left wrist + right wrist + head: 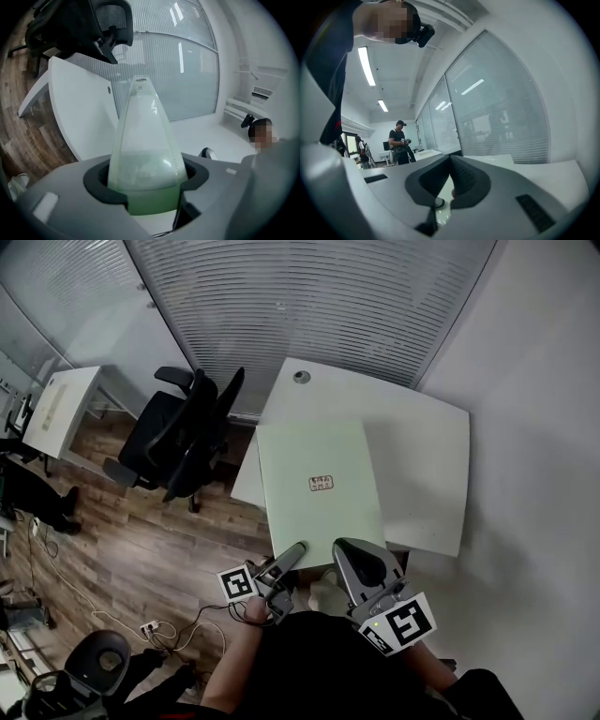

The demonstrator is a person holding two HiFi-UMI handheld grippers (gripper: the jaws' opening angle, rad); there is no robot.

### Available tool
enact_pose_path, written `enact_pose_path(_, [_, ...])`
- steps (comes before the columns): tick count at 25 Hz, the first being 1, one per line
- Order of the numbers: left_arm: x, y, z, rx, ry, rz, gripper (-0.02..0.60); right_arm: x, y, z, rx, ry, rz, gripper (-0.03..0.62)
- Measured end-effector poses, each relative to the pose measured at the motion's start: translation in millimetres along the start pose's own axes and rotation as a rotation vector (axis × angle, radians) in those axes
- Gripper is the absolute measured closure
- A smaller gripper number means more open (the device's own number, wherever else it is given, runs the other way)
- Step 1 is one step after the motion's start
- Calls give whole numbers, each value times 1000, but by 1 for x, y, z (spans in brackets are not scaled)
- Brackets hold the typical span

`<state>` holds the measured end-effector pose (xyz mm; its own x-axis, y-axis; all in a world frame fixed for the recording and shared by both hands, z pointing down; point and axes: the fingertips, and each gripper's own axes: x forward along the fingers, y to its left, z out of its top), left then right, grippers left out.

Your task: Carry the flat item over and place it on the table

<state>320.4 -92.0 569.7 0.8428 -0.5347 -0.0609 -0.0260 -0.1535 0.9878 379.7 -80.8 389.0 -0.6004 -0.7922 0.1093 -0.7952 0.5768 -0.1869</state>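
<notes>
The flat item is a pale green board (314,488) with a small label at its middle. It lies out over the near-left part of the white table (422,456); I cannot tell whether it rests on the table. My left gripper (295,551) is shut on its near edge by the left corner. In the left gripper view the board (143,140) runs away from between the jaws of the left gripper (145,183) above the table (79,108). My right gripper (345,547) sits at the board's near edge, right of the left one. In the right gripper view its jaws (451,161) meet at the tips with nothing seen between them.
A black office chair (183,442) stands on the wooden floor left of the table. A second white desk (61,409) is at the far left. Cables (159,624) trail on the floor near my feet. A white wall (544,474) bounds the right side. A person (399,143) stands far off.
</notes>
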Motion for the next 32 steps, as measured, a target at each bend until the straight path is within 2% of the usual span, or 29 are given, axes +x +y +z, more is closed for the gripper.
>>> enact_pose_path(7, [-9, 33, -8, -48, -74, 3, 295, 2, 6, -11, 4, 21, 49, 594])
enact_pose_path(16, [-3, 87, -5, -71, -72, 47, 295, 8, 12, -28, 6, 75, 72, 594])
enact_pose_path(21, [8, 113, -6, -116, -71, 80, 295, 10, 7, -38, 10, 103, 69, 594])
enact_pose_path(27, [22, 135, -8, -152, -85, 58, 296, 10, 2, -44, 1, 123, 78, 594])
enact_pose_path(32, [28, 154, -9, -192, -115, 73, 296, 10, -5, -46, -1, 133, 71, 594])
